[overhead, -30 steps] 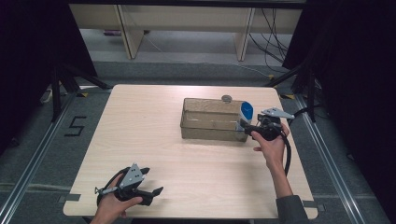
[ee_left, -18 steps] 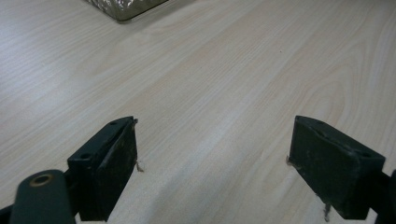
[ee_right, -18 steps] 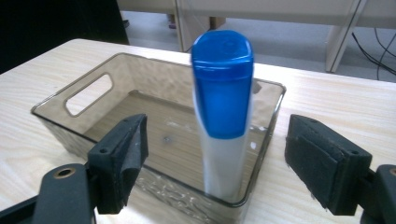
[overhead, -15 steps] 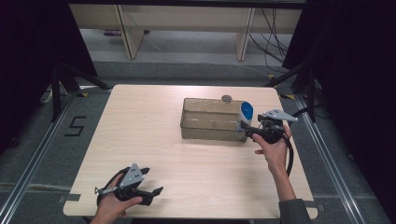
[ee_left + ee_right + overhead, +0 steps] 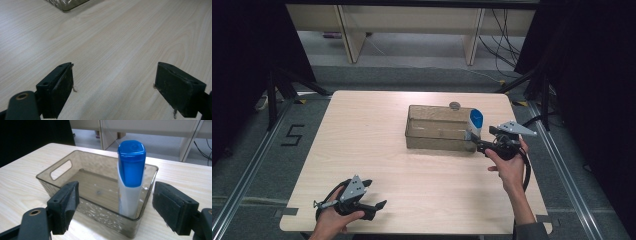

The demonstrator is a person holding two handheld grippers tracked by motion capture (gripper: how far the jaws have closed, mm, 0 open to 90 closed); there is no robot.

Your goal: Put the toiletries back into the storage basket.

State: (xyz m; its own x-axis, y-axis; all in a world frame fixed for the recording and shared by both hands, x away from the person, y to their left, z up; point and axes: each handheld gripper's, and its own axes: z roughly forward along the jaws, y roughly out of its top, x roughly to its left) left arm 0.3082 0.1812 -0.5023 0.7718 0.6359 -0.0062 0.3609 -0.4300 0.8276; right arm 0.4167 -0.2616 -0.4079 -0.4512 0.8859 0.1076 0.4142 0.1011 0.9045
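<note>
A clear grey-brown bin [image 5: 437, 135] stands right of the table's middle. At its right end a white bottle with a blue cap [image 5: 475, 121] stands upright inside it. My right gripper [image 5: 477, 143] is just off that end, pointing at the bin. In the right gripper view its jaws stand wide, one on each side of the bottle [image 5: 131, 170] and nearer than the bin wall [image 5: 100, 212], touching neither. My left gripper [image 5: 374, 195] rests open at the table's front left, with bare wood between its jaws [image 5: 115, 77].
A small round grey object [image 5: 455, 105] lies on the table just behind the bin. A corner of the bin [image 5: 67, 3] shows at the top of the left gripper view. Light wood table [image 5: 377, 140] spreads out left of the bin; its right edge is close to my right hand.
My right gripper has drawn back a little from the bin's right end, to the right and toward the near edge, jaws still wide. The bottle, the bin and my left gripper have stayed put.
</note>
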